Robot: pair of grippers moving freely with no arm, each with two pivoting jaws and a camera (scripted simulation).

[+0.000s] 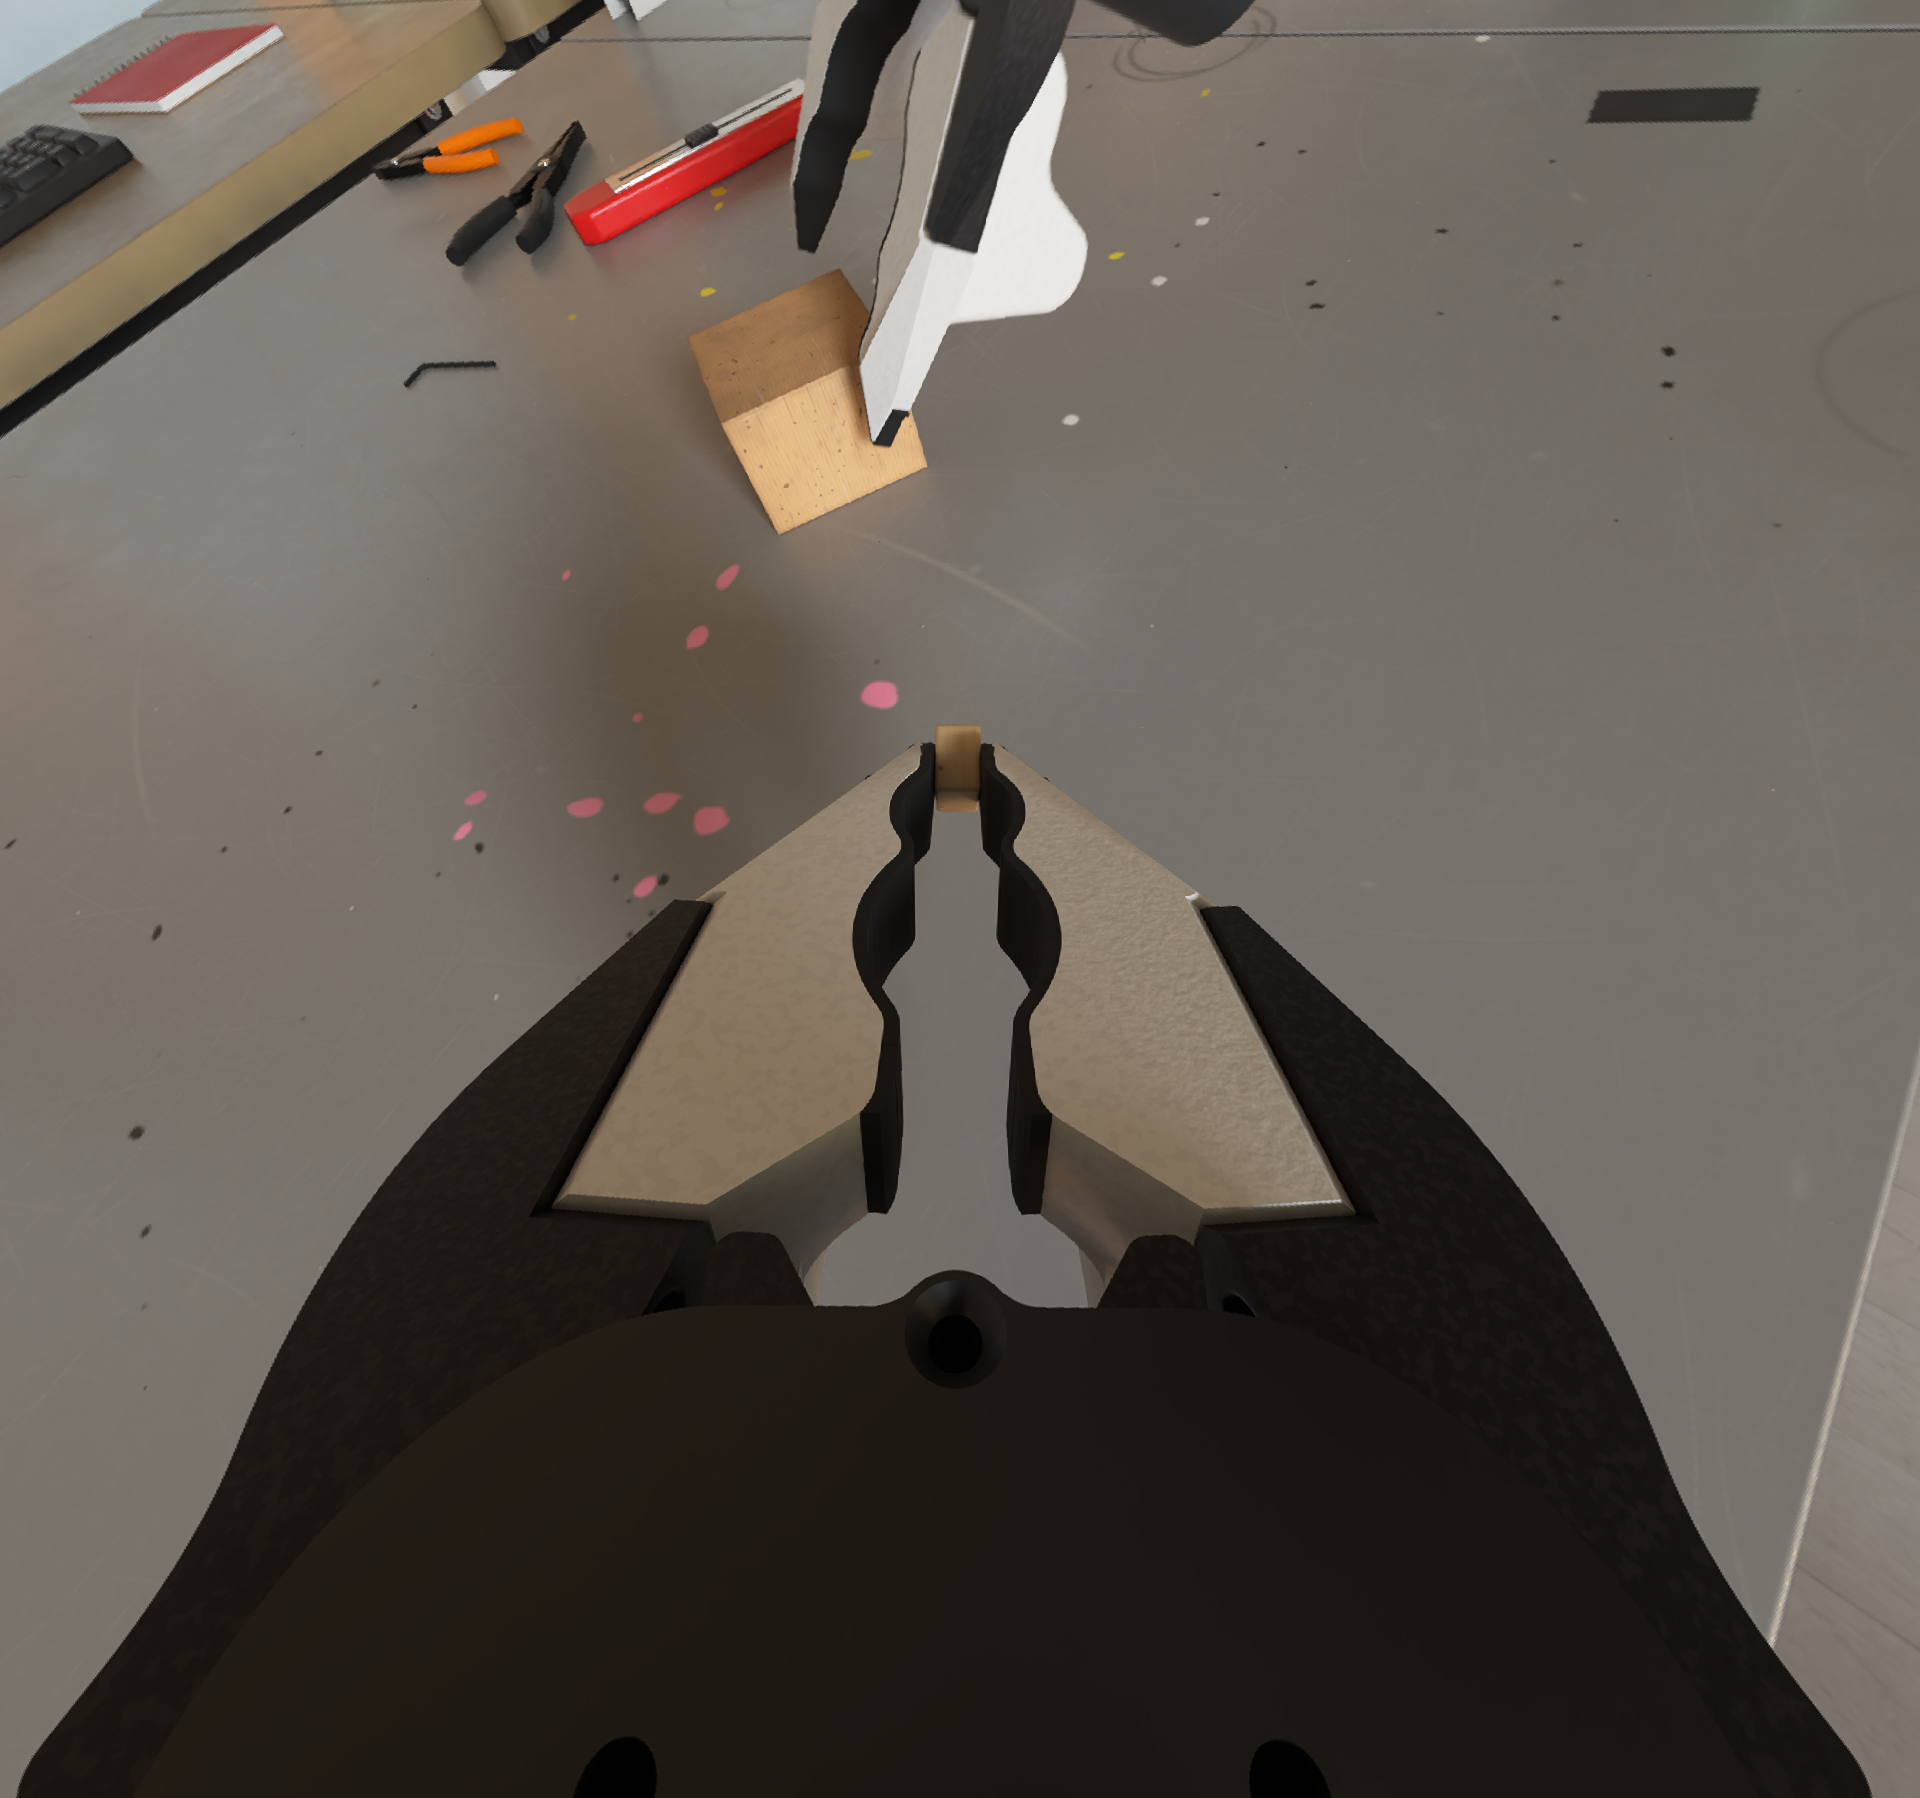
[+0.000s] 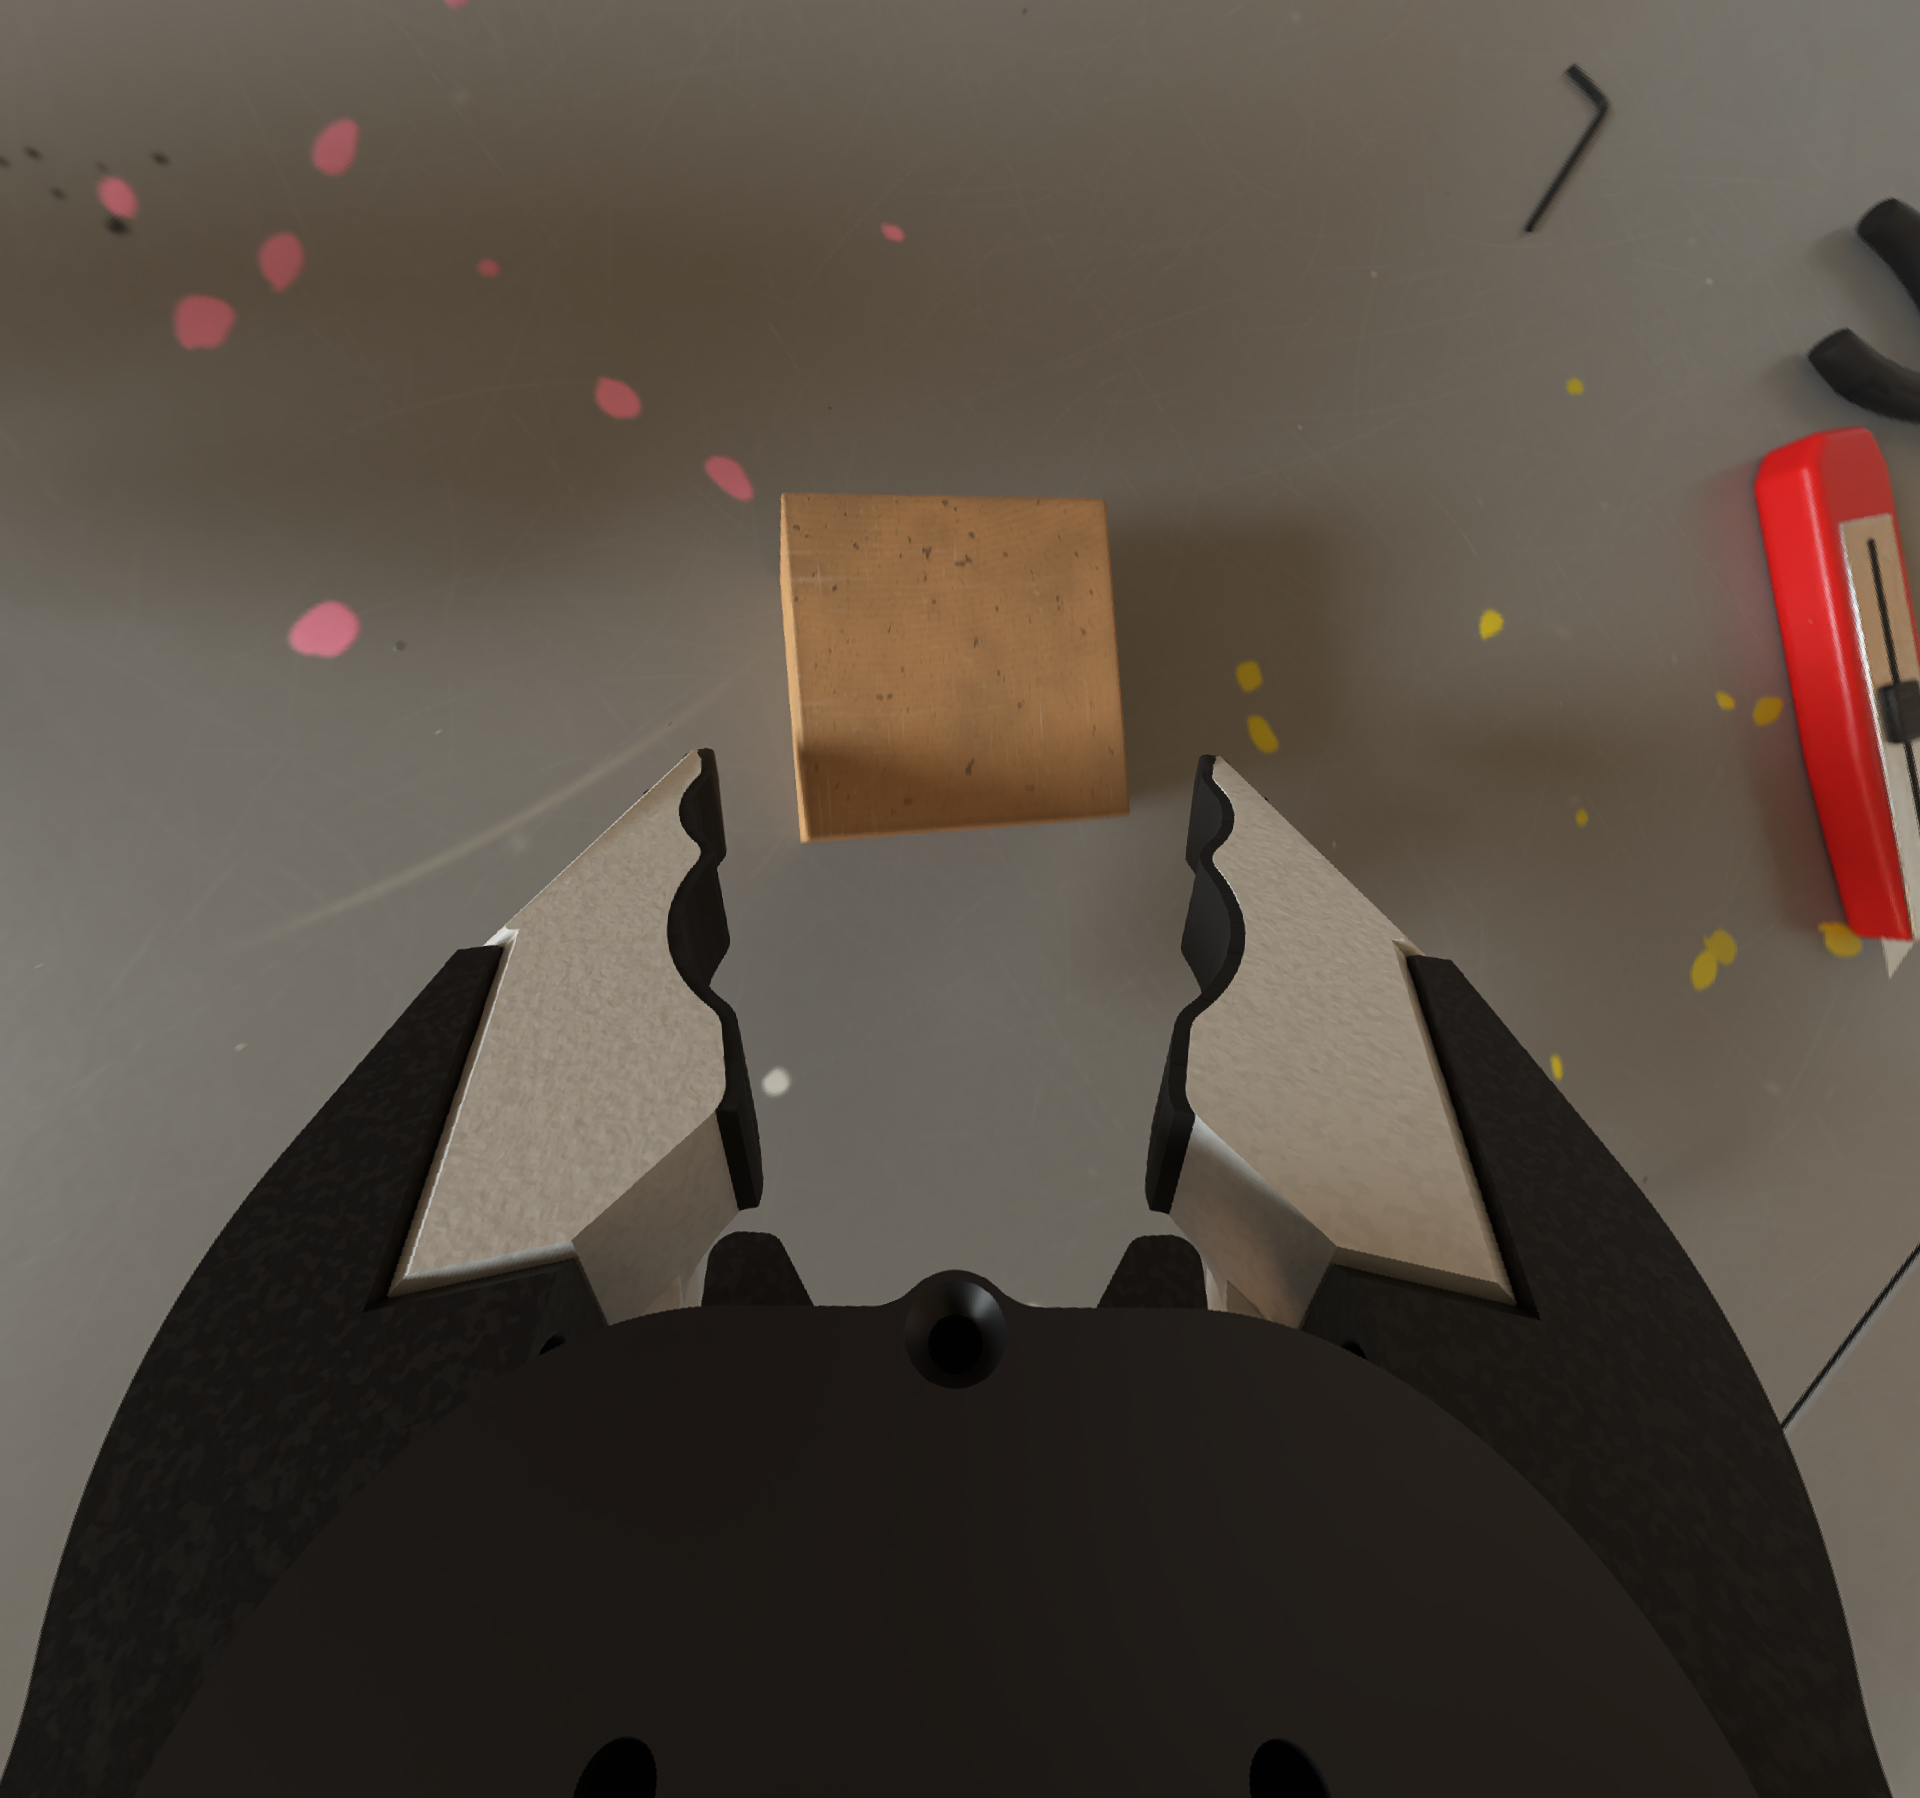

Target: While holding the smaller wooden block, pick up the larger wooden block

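My left gripper (image 1: 957,761) is shut on the smaller wooden block (image 1: 957,769), which sits pinched at its fingertips above the grey table. The larger wooden block (image 1: 805,403) stands on the table farther ahead. It also shows in the right wrist view (image 2: 956,668) from above. My right gripper (image 2: 954,777) is open and hangs over the larger block, with its fingertips spread wider than the block and just short of its near edge. In the left wrist view the right gripper (image 1: 847,335) points down at the block, with one fingertip in front of the block's right side.
A red utility knife (image 1: 686,164) (image 2: 1849,688), black pliers (image 1: 520,200), orange-handled pliers (image 1: 452,153) and a hex key (image 1: 447,369) (image 2: 1569,148) lie beyond the block. A red notebook (image 1: 177,67) and a keyboard (image 1: 52,169) lie on a side desk at the left. Paint specks dot the table.
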